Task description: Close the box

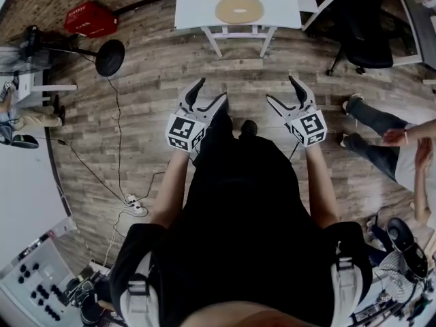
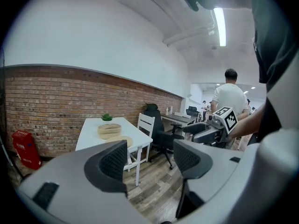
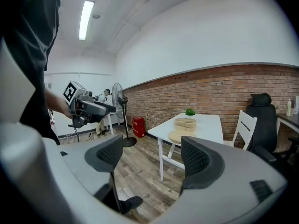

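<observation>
The person stands well back from the white worktop [image 1: 194, 5], so the left gripper [image 1: 212, 90] and the right gripper [image 1: 281, 89] hang level at waist height over the plank floor [image 1: 150, 87]. Their jaws are spread wide with nothing between them, which looks like a ready pose ahead of an approach and not a working one. The task's thing, a round wooden box [image 2: 109, 130], sits uncovered on the worktop in front of a small plant [image 2: 107, 117]. Its flat lid [image 1: 239, 9] lies just beside it toward the near edge, within easy reach for lifting across. What the box contains cannot be made out. Closing has not begun.
</observation>
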Demonstrator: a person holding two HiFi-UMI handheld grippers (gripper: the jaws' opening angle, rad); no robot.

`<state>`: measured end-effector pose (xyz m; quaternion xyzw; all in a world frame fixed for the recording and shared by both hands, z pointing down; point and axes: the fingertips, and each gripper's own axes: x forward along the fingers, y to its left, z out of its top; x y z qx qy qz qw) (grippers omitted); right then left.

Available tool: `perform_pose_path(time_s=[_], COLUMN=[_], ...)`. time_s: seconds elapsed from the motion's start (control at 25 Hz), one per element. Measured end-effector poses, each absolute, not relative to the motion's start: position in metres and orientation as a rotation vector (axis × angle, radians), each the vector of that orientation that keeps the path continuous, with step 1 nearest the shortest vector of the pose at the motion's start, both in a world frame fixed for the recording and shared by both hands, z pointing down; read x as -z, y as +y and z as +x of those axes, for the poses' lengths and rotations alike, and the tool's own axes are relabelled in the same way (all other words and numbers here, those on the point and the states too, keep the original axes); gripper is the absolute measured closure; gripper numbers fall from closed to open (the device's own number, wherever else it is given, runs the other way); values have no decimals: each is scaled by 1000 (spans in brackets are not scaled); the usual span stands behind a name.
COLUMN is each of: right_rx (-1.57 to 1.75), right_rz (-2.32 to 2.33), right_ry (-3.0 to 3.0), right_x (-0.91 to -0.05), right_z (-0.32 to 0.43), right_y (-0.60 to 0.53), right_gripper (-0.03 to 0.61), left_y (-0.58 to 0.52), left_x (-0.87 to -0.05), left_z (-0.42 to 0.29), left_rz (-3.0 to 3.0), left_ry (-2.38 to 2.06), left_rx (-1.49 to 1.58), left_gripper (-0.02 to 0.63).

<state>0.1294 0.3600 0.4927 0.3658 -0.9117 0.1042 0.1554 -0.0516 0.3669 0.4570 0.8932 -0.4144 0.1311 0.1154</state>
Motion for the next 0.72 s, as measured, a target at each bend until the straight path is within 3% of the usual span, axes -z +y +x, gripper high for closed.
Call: perform_pose_path(time_s=[0.72], right_rx=[-336], right_rz=[1080], right_ry=[-2532], right_x=[-500], right_z=[79], right_y=[276], right_gripper=[210], left_y=[267], left_x=[-475], left_z=[-107], left_rz=[2603], left_ry=[-1124], left_rx=[-362], left_gripper=[304])
